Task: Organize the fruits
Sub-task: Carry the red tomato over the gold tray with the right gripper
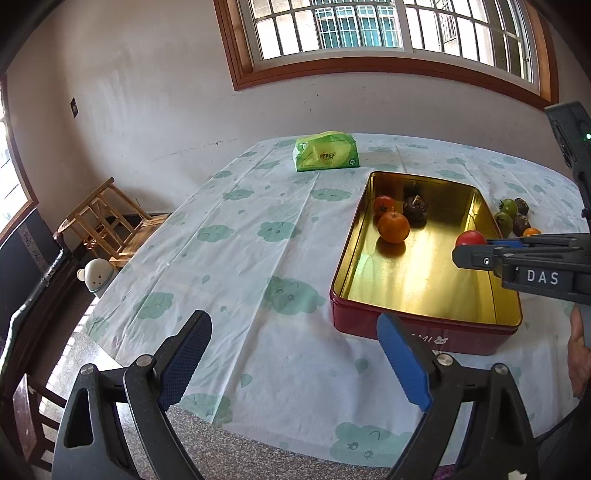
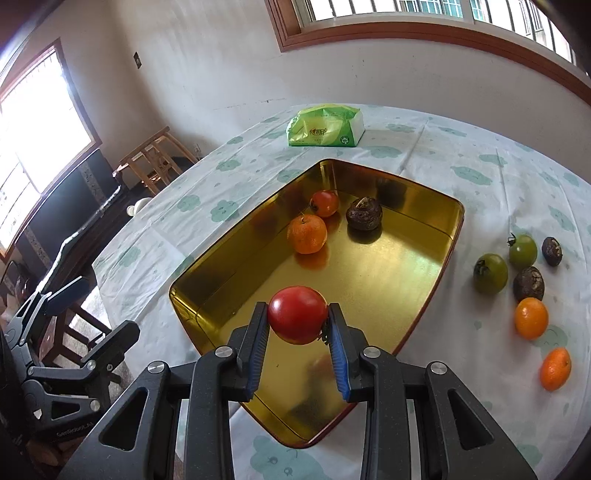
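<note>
Room around the worktop

A green tissue pack (image 1: pixel 326 151) lies at the far side of the worktop (image 1: pixel 236 236), on its white cloth printed with green clouds. A wooden chair (image 1: pixel 107 221) stands by the wall beyond the edge, a small white bin (image 1: pixel 96 275) nearer, under a barred window (image 1: pixel 373 33).

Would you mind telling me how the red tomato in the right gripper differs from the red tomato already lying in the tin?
The held red tomato is clamped between the right gripper fingers above the tin; the tomato in the tin rests on its gold floor near the far end. The held one stands alone; the other sits close beside an orange. The held one looks deeper red, the other more orange-red. Both are round and glossy.
</note>
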The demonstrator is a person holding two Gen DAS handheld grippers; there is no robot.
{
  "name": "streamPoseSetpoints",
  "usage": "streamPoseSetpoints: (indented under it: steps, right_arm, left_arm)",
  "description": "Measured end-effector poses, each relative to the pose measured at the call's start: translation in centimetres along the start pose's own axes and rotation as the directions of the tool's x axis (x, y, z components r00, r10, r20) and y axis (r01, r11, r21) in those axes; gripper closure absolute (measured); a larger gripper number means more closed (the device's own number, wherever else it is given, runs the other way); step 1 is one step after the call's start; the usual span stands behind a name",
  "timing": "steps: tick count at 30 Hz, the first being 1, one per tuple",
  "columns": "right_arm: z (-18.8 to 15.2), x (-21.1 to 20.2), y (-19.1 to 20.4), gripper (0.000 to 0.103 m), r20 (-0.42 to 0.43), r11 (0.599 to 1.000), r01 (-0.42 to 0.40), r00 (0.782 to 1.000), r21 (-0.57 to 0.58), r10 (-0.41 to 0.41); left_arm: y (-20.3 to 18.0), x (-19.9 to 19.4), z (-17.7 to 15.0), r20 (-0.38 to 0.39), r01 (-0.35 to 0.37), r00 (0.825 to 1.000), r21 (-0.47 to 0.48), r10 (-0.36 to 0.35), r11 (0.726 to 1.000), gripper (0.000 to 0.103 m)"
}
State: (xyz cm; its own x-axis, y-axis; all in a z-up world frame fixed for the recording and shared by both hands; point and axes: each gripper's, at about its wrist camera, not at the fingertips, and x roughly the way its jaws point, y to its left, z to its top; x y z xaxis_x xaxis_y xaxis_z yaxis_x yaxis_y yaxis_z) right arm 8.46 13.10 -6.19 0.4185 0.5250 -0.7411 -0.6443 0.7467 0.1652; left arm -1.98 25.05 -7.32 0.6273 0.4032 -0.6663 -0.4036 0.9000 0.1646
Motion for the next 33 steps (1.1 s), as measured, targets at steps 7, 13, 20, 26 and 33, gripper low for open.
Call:
streamPoseSetpoints:
  steps: [7, 13, 20, 26, 33]
  right_arm:
    - [0.9, 3.1, -0.2, 0.071, -0.052, 0.998, -0.015, 0.998, 0.061, 0.018]
    - [1.9, 4.9, 1.0, 0.071, -0.083, 0.999, -0.005, 0.997, 0.052, 0.009]
    - [3.3, 6.4, 2.5, 0.07, -0.095, 0.999, 0.01, 0.995, 0.038, -0.007]
    - [3.7, 6.8, 3.3, 0.07, -0.094, 0.999, 0.02, 0.995, 0.031, -0.017]
    - [3.6, 6.9, 3.1, 0.07, -0.089, 0.998, -0.005, 0.996, 0.063, 0.011]
  left_arm:
    - [0.5, -0.1, 0.0, 0.0, -0.004, 1.0, -0.006, 0.004, 1.0, 0.013]
    - [0.5, 0.0, -0.1, -0.003, 0.0, 1.0, 0.006, 0.0, 1.0, 0.012]
    - [0.8, 0.3, -0.2, -0.012, 0.0, 1.0, -0.001, 0.0, 1.0, 0.012]
    - [0.9, 0.4, -0.4, -0.021, 0.001, 1.0, -0.011, -0.001, 1.0, 0.012]
    - [0.8, 0.4, -0.4, -0.018, 0.001, 1.0, -0.005, -0.001, 1.0, 0.012]
